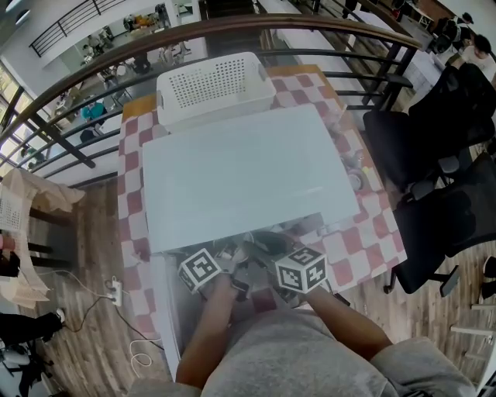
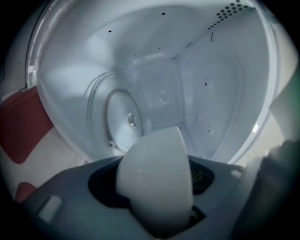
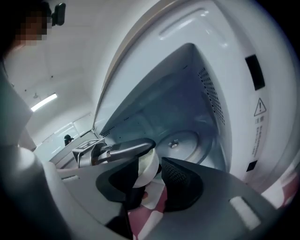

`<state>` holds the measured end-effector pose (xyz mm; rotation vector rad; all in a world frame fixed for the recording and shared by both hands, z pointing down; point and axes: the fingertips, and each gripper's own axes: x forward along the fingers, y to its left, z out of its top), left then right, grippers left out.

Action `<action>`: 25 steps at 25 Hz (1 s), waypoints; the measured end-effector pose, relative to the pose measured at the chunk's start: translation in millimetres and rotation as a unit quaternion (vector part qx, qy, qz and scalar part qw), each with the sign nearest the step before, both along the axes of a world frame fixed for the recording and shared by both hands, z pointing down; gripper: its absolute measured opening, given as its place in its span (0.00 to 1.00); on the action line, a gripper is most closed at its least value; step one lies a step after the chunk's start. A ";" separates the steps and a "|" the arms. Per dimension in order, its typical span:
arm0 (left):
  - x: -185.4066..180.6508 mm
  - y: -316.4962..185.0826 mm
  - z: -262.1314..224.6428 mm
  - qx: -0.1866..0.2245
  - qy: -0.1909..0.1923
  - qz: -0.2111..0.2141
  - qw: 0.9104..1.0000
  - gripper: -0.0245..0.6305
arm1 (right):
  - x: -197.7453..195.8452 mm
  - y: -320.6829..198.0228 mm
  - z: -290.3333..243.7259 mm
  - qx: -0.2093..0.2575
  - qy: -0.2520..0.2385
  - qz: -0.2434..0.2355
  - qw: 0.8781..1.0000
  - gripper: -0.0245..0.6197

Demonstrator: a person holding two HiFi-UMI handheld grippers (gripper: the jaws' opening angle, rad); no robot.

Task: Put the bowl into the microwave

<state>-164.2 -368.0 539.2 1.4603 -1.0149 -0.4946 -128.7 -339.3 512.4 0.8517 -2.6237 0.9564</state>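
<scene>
A table (image 1: 377, 226) under a red-and-white checked cloth stood on a wood-plank floor (image 1: 85, 248). At its far end sat a white perforated basket (image 1: 215, 87). Just behind it ran a curved railing (image 1: 256, 23) with a brown top rail and dark metal bars. Beyond the railing a lower level with furniture lay in bright daylight. Black office chairs (image 1: 432, 145) stood to the right of the table. On the left, a white power strip (image 1: 115, 292) and its cable lay on the floor, near a cloth-draped stand (image 1: 35, 198). A strip light (image 3: 44, 102) glowed on a white ceiling.
</scene>
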 end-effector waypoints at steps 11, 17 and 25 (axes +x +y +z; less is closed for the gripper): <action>4.8 -1.6 -1.4 0.024 -0.015 0.005 1.000 0.50 | -8.0 1.2 23.6 -0.198 -0.121 0.037 0.972 0.22; 11.0 -1.6 -5.2 0.051 -0.026 0.033 0.998 0.58 | -4.9 -3.2 23.4 -0.212 -0.119 0.070 0.968 0.22; 15.9 8.5 -11.9 0.118 -0.108 0.081 0.984 0.68 | 18.3 -32.1 27.6 -0.208 -0.133 0.163 0.955 0.22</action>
